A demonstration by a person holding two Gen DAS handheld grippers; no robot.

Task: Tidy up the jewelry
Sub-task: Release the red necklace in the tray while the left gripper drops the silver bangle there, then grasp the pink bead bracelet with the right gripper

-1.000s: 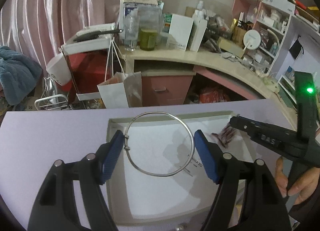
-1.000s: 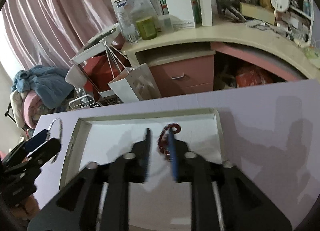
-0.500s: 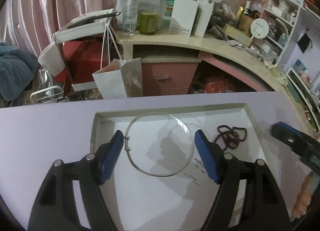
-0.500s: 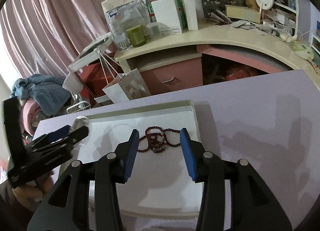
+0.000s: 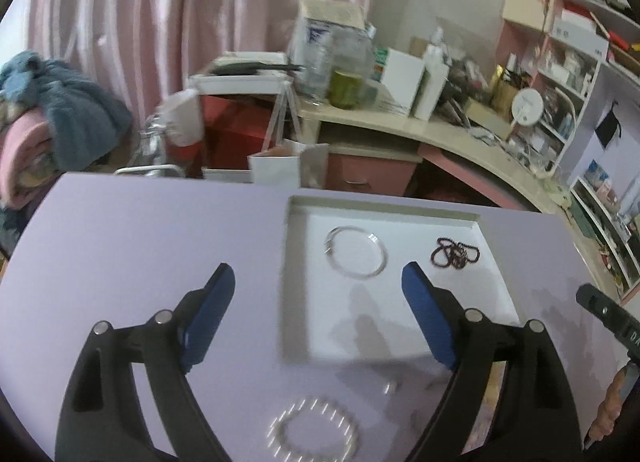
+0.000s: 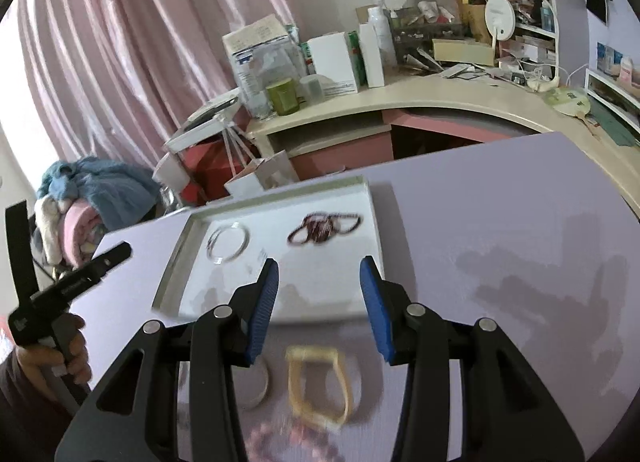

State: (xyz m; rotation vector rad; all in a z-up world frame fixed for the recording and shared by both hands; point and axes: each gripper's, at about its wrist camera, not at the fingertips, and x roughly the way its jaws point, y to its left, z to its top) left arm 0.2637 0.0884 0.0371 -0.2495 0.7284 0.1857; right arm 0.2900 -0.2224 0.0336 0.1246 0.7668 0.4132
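Yellow bangle right view only | pearl bracelet left view only

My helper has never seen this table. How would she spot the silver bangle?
On the lilac table lies a shallow white tray. Two pieces are inside; the silver bangle is the thin, plain metal hoop nearer the left, unlike the tangled dark red bead strand beside it.

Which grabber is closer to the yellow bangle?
The right gripper. The yellow bangle lies on the table just below its open fingers. The left gripper is off to the side, above a beaded bracelet.
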